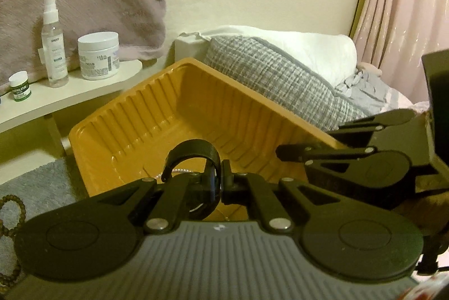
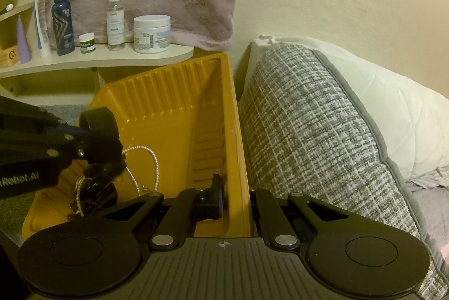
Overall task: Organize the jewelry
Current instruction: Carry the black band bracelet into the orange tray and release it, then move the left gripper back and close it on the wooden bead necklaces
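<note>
A grey woven cushion (image 2: 317,137) is seen beside the tilted yellow ribbed tray (image 1: 179,114), whose near wall is straddled and clenched by the right gripper (image 2: 235,187). The left gripper (image 1: 220,182) is closed on a black band (image 1: 193,156) curling above the tray. On the tray floor a pearl necklace (image 2: 153,159) and dark beads (image 2: 95,196) are shown. A brown bead string (image 1: 11,215) is visible on the grey rug (image 1: 42,187), outside the tray.
</note>
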A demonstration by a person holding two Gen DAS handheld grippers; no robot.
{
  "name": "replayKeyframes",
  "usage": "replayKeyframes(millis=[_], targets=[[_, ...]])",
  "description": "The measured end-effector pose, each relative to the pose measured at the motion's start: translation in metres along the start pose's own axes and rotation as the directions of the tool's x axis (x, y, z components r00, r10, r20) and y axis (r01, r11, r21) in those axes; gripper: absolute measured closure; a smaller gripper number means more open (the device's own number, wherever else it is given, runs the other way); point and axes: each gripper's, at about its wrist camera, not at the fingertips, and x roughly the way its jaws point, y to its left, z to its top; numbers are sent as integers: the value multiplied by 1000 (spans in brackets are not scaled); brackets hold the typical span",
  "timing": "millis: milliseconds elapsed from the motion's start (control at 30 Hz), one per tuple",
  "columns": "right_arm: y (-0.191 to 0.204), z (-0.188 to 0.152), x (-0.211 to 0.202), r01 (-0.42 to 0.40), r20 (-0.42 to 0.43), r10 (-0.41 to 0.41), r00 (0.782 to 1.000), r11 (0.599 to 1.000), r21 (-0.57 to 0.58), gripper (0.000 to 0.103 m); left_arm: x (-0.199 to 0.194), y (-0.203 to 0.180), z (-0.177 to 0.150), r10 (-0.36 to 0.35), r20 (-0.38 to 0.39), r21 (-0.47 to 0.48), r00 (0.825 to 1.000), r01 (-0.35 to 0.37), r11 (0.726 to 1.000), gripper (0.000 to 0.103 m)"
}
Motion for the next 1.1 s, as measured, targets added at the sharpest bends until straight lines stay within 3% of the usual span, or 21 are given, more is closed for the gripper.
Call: replayKeyframes(millis=[267, 333, 400, 700, 900, 1100], targets=[[-1, -1, 0, 0, -2, 0, 1000, 1000, 4, 98, 9, -3, -9, 10, -27, 11, 1000, -10, 1000, 95], [-1, -1, 0, 0, -2, 0, 1000, 1000, 4, 98, 8, -3, -10, 17, -24, 8, 1000, -17, 1000, 86], [-1, -1, 0, -1, -2, 1, 1000, 1000, 5, 98, 4, -1, -11, 13, -14, -3, 1000, -13, 1000, 69], [-2, -3, 1, 1, -8, -1, 1000, 1000, 10, 98, -35, 20, -24, 94, 25, -63, 995, -92, 994, 68], [-3, -3, 2, 2, -11, -2, 1000, 1000, 8, 98, -64, 42, -48, 220, 4, -102, 976, -218, 971, 68], [-2, -3, 4, 6, -14, -6, 1000, 1000, 5, 98, -88, 58, -75, 340, -20, -114, 940, -341, 933, 68]])
